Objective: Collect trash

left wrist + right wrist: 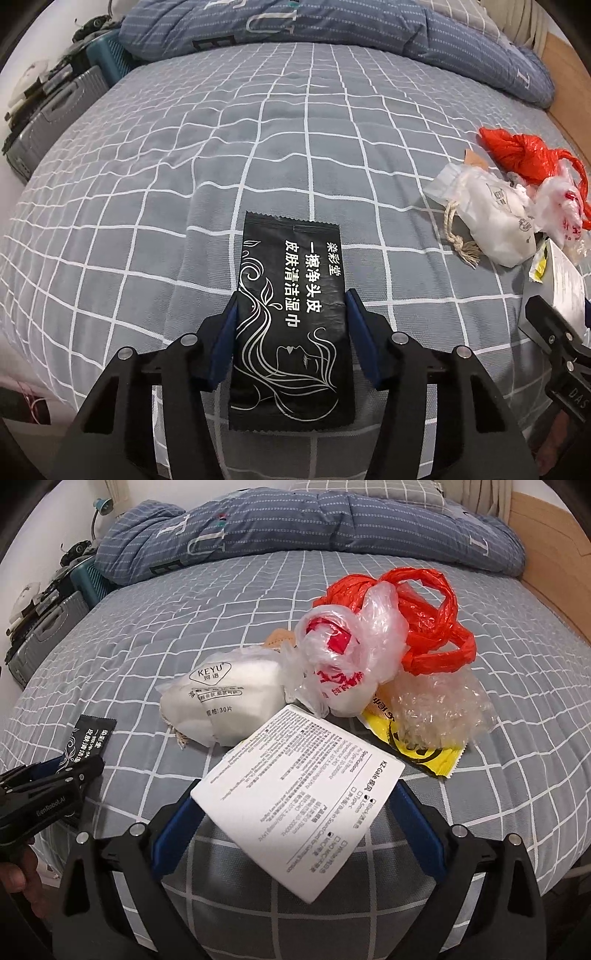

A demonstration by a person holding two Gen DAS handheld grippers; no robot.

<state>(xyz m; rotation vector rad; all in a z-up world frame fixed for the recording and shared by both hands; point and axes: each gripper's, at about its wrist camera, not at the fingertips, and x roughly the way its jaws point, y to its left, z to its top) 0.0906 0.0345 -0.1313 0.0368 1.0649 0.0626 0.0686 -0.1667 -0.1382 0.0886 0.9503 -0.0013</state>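
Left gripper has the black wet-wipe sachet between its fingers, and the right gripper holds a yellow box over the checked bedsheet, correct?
Not quite. The left gripper does have the black wet-wipe sachet between its fingers, but the box in the right gripper is white with printed text, not yellow, as the right wrist view shows. The checked bedsheet is right.
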